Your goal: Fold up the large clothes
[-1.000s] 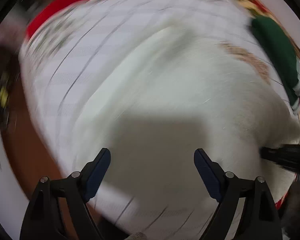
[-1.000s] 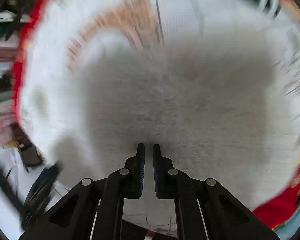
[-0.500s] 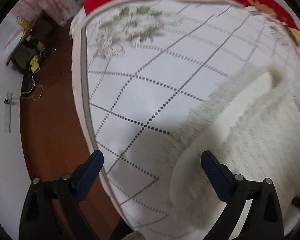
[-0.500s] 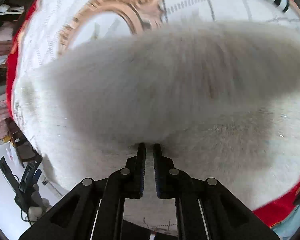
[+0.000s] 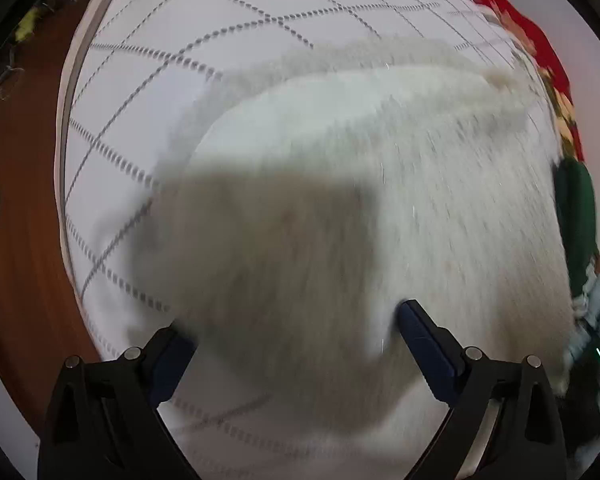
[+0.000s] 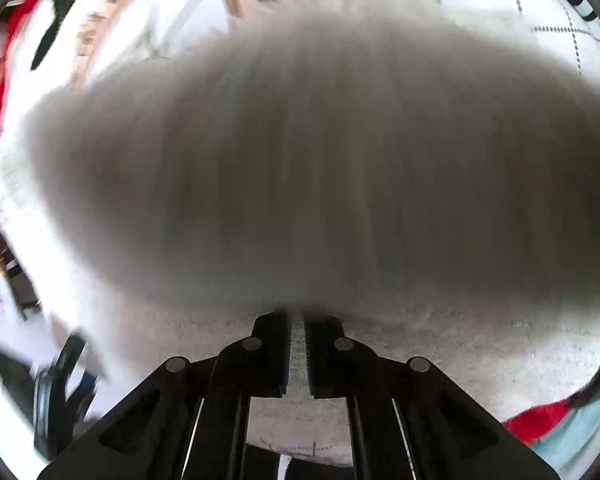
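Observation:
A fluffy white garment (image 5: 360, 184) lies on a bed with a white quilted cover (image 5: 172, 48). My left gripper (image 5: 296, 332) is open, its blue-padded fingers straddling the garment's near edge from above. In the right wrist view my right gripper (image 6: 297, 320) is shut on a fold of the white garment (image 6: 300, 168), which bulges up, blurred, and fills most of the view.
A red patterned blanket (image 5: 540, 56) and a dark green garment (image 5: 576, 216) lie at the right of the bed. Brown wooden floor (image 5: 16, 216) is left of the bed edge. A cover with an orange ring pattern (image 6: 172, 8) lies beyond the garment.
My left gripper swung back to the right over the white garment, still open. My right gripper stayed shut and lifted the fold, which now bulges larger in its view.

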Available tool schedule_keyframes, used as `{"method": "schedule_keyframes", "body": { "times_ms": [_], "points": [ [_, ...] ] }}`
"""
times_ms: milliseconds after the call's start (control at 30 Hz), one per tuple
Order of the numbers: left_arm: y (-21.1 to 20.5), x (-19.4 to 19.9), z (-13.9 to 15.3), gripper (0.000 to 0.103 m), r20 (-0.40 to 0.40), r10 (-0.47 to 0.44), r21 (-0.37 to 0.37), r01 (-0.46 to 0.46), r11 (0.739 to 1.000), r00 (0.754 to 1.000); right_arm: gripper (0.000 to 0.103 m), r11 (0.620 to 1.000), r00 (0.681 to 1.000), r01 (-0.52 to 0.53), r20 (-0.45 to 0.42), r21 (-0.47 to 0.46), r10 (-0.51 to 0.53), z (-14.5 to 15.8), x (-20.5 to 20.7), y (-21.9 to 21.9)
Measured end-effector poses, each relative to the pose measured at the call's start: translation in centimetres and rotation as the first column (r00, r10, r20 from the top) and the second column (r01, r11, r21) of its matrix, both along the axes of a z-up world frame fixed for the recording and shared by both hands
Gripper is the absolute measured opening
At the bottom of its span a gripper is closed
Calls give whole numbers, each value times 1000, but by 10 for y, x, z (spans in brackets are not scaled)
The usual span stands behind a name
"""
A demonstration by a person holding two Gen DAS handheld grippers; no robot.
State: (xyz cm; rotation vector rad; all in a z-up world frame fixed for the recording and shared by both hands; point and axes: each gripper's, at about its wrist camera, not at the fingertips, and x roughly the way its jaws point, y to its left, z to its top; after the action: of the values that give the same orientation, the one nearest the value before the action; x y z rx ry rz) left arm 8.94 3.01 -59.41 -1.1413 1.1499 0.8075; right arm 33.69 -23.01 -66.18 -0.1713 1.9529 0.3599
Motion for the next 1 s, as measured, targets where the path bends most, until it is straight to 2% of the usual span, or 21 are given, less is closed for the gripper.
{"method": "schedule_keyframes", "body": {
  "times_ms": [33,67,100,133,167,200,267,333,367,433,467,533,567,600,667,733,833,900,967,1000],
  "points": [
    [2,5,4,93,-2,14,58,-14,998,1000,8,999,1000,3,8,36,-4,9,0,-3],
    [6,9,11,77,-7,33,124,-32,992,999,10,997,1000,19,15,69,-20,18,0,-8],
    [9,13,18,53,-14,47,174,-44,984,999,16,993,998,46,25,110,-49,28,0,-16],
    [13,16,25,37,-6,53,210,-51,976,999,22,989,996,70,42,129,-76,37,1,-23],
    [17,21,34,26,30,37,231,-43,972,999,37,988,994,82,61,134,-91,44,1,-28],
    [20,23,39,24,43,26,242,-36,970,999,52,986,990,94,90,137,-107,52,2,-35],
    [22,28,54,20,73,-4,281,-16,960,997,58,984,979,112,155,142,-133,64,3,-70],
    [26,27,68,19,93,-49,307,18,952,994,58,987,978,111,165,120,-130,69,2,-78],
    [24,25,75,19,102,-70,320,34,947,992,54,985,978,125,155,120,-143,64,-3,-84],
    [21,19,77,19,118,-109,329,65,942,987,27,978,977,160,120,133,-176,56,7,-96],
    [21,18,74,19,124,-116,320,71,945,985,9,982,979,149,124,113,-163,43,16,-90],
    [23,18,59,28,139,-112,267,72,961,984,8,988,984,138,108,65,-144,5,25,-87],
    [24,19,48,33,140,-108,212,77,974,984,8,988,983,147,102,56,-152,-6,27,-88],
    [26,19,37,33,141,-95,161,72,984,985,8,988,983,150,96,44,-154,-9,31,-87],
    [24,18,20,34,192,-61,78,47,996,980,8,991,989,136,64,9,-137,2,37,-83],
    [19,15,13,35,206,-35,58,23,998,978,8,994,989,107,99,37,-110,31,39,-82],
    [16,15,10,43,217,-18,57,6,998,976,8,980,973,119,176,159,-147,68,48,-75],
    [16,18,7,51,231,-6,58,-8,998,973,8,973,966,132,196,188,-169,59,68,-70],
    [18,24,6,55,239,-4,64,-12,998,971,7,979,971,138,175,148,-164,21,87,-67],
    [18,26,7,59,243,-9,64,-7,998,970,3,983,976,136,154,123,-154,-2,92,-63]
  ]
}}
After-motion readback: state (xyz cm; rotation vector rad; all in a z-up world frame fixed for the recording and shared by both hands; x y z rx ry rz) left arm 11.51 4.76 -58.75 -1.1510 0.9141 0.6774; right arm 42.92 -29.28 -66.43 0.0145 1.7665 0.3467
